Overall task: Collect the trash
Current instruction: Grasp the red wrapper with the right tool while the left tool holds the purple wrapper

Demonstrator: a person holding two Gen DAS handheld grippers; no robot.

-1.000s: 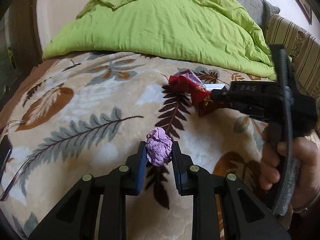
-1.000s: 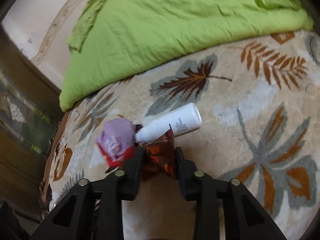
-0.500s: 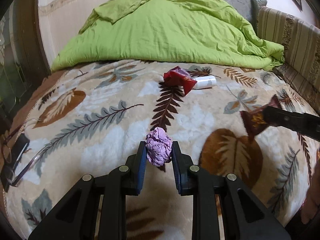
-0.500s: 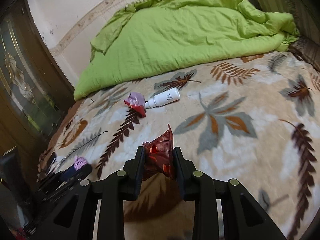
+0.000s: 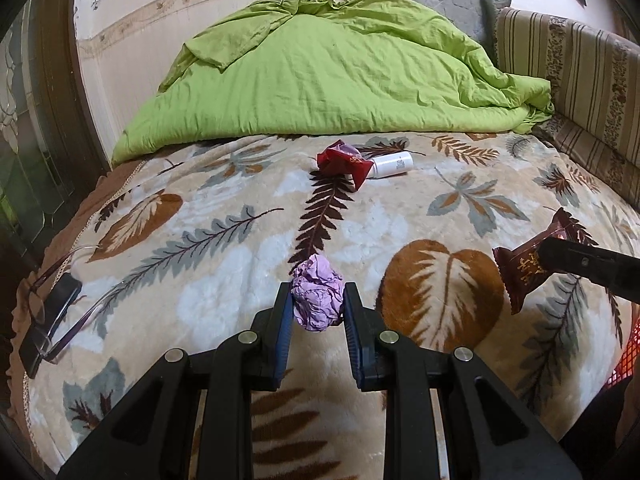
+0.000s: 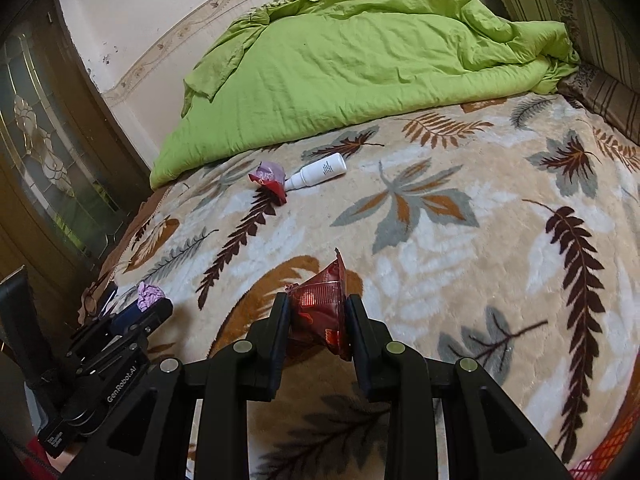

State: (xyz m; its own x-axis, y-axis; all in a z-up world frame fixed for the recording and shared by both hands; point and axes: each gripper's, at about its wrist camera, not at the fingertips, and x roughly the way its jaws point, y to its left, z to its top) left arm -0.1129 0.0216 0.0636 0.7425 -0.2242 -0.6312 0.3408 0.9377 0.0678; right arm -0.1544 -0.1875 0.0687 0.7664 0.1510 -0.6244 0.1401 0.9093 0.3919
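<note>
My left gripper (image 5: 316,304) is shut on a crumpled purple paper ball (image 5: 317,297), held above the near part of the bed. My right gripper (image 6: 318,312) is shut on a dark red snack wrapper (image 6: 322,308); the same wrapper (image 5: 524,264) shows at the right in the left wrist view. The left gripper with its purple paper ball (image 6: 149,295) appears low on the left in the right wrist view. Farther back on the leaf-patterned blanket (image 5: 224,208) lie a red wrapper (image 5: 344,162) and a white bottle (image 5: 390,165), touching each other.
A green duvet (image 5: 340,80) is heaped at the head of the bed. Glasses and a dark phone (image 5: 50,320) lie at the blanket's left edge. A striped cushion (image 5: 580,64) lines the right side, a wooden glazed door (image 6: 44,140) the left. Red mesh (image 5: 630,344) shows at far right.
Both grippers have pulled back from the far trash pile toward the near edge of the bed, each keeping its piece. The red wrapper and bottle stayed in place.
</note>
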